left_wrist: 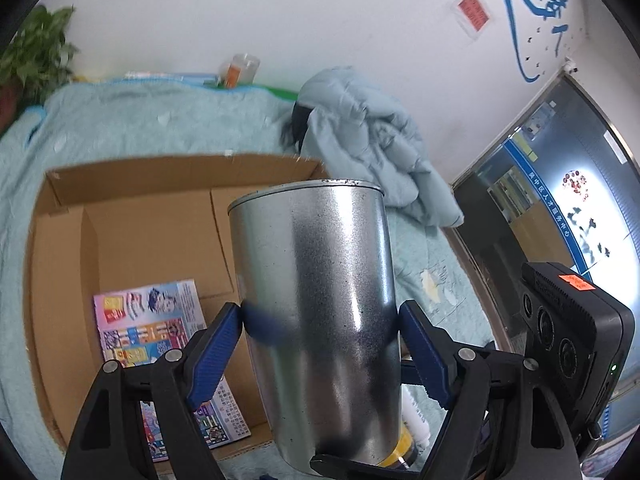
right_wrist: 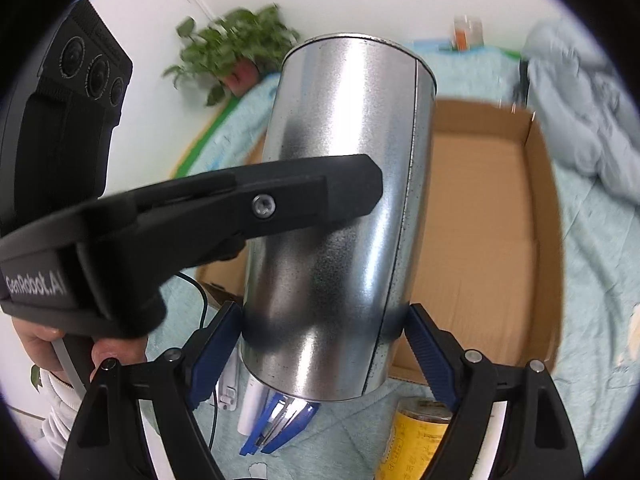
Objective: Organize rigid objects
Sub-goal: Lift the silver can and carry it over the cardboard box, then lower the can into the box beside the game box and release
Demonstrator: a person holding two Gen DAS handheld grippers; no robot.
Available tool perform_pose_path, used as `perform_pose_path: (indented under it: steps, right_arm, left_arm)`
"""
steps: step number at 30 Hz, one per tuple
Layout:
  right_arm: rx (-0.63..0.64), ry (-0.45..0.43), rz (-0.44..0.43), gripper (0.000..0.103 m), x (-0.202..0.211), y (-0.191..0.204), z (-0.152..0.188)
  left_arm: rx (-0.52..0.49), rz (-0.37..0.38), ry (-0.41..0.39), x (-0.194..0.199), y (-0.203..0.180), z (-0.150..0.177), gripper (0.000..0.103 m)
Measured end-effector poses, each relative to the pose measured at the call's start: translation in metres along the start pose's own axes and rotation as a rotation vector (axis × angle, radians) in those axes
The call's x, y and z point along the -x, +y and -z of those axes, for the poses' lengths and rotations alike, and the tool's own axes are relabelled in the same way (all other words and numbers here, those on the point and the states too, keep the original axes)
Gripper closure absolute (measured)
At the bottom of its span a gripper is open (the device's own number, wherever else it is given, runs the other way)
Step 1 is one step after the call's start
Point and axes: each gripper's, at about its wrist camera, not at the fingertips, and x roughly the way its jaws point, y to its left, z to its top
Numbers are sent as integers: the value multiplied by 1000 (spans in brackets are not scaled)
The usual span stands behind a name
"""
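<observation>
Your left tongs (left_wrist: 320, 320) are sitting nearest the lens, and they are gripping the can (left_wrist: 320, 280) across its lower body: both blue pads (left_wrist: 218, 344) are pressing on the metal at 9 and 3 o'clock, spread about as wide as the can itself. The can is standing roughly upright between them, long axis running from 6 to 12 o'clock and leaning slightly towards 11.

In the right wrist view your right tongs (right_wrist: 324, 328) are bracketing the same can (right_wrist: 340, 200), pads (right_wrist: 424, 348) touching its sides near the bottom rim, spread just as wide. One black finger of the left tongs is crossing the can's middle there from 9 o'clock. So both hands are holding one can; which of the two is carrying the weight you cannot tell.

The box (left_wrist: 140, 216) is lying behind and below the can, towards 10 o'clock from the left tongs and 2 o'clock from the right. A booklet (left_wrist: 160, 340) is lying flat on its floor at the near left. The can is hanging over the box's near edge, above the bed (left_wrist: 120, 120), so the coming move is likely turning on carrying it forward and lowering it inside.
</observation>
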Motion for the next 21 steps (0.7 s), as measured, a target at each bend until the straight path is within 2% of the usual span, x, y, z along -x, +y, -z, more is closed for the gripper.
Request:
perform_pose_path:
  steps: [8, 12, 21]
  right_arm:
    - [-73, 144, 2, 20, -63, -26, 13]
    - [-111, 207, 54, 22, -90, -37, 21]
    - [-147, 214, 48, 21, -94, -46, 28]
  left_arm:
    - [118, 38, 135, -73, 63, 33, 25]
    - [175, 25, 196, -111, 86, 51, 26]
    - [172, 28, 197, -123, 91, 59, 26]
